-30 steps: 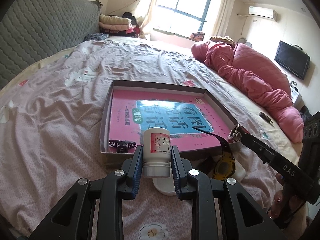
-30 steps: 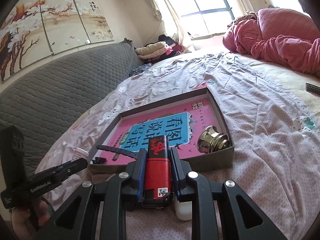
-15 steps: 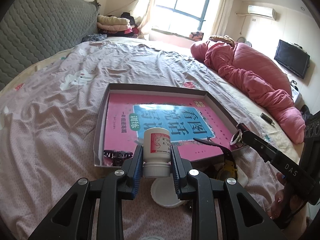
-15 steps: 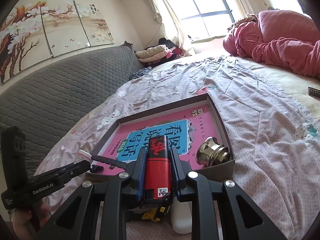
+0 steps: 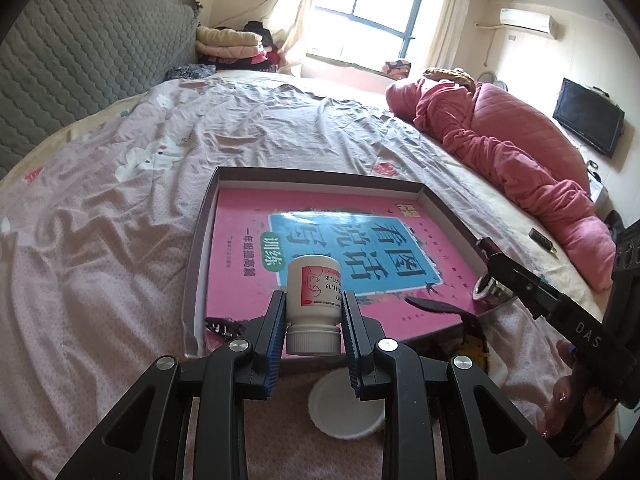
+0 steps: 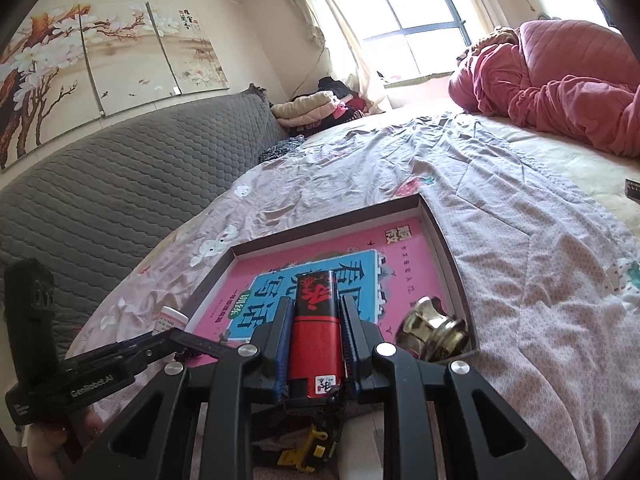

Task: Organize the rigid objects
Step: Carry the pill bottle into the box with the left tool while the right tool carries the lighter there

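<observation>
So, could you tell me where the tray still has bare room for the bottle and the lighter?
Free: the book cover between the tray far wall and the held white bottle. Crowded: near edge, with the brass knob, black strap and dark clip.

Daylit room, strong backlight, fisheye warp.
Window [image 5: 372,12] overexposed, panes blown white; glare sheen on pink book cover [image 5: 340,240]. Bedsheet [image 5: 120,208] evenly lit, soft shadows in folds. Black vignette at corners, edges bent. Focus sharp throughout.
</observation>
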### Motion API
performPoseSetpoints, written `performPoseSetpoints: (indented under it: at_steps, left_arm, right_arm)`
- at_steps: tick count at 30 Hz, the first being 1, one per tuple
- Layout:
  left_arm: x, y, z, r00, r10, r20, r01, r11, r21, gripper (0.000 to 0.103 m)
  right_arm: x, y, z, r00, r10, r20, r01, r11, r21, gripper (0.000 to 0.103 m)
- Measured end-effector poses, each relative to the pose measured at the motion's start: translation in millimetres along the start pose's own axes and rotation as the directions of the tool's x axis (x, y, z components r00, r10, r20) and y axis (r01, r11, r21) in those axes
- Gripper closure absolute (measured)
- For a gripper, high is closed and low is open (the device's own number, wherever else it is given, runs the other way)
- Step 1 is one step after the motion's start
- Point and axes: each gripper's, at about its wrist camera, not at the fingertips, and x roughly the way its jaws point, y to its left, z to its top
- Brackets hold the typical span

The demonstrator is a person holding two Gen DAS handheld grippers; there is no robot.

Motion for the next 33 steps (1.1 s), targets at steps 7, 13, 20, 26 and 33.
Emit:
performPoseSetpoints:
  at_steps: [7,13,20,26,33]
  left_arm:
    - [10,0,8,1.0,0.001,-0.009,-0.001,1.0,-0.002,0.076]
    - [21,-4,12,1.0,0.004,-0.025,-0.004,1.0,0.008,0.076]
    - [32,-5,12,0.998,0.017,-0.053,-0.017,1.0,0.01,0.076]
    - [43,-6,14,0.997,0.023,-0.08,-0.022,1.0,0.014,0.076]
    - [51,-8,12,0.994,0.026,-0.108,-0.023,0.999,0.025,0.076]
  right_arm:
    - [14,4,5,1.0,0.007,-0.015,-0.008,0.999,-0.033,0.08]
    - [27,4,8,1.0,-0.003,-0.026,0.001,0.998,-0.056,0.08]
    - [34,-3,12,0.999,-0.009,-0.037,0.007,0.999,-0.041,0.079]
    - [45,-4,12,0.997,-0.002,-0.073,-0.001,0.999,-0.037,0.079]
    - [52,-4,9,0.994,-0.007,-0.105,0.003,0.999,-0.041,0.079]
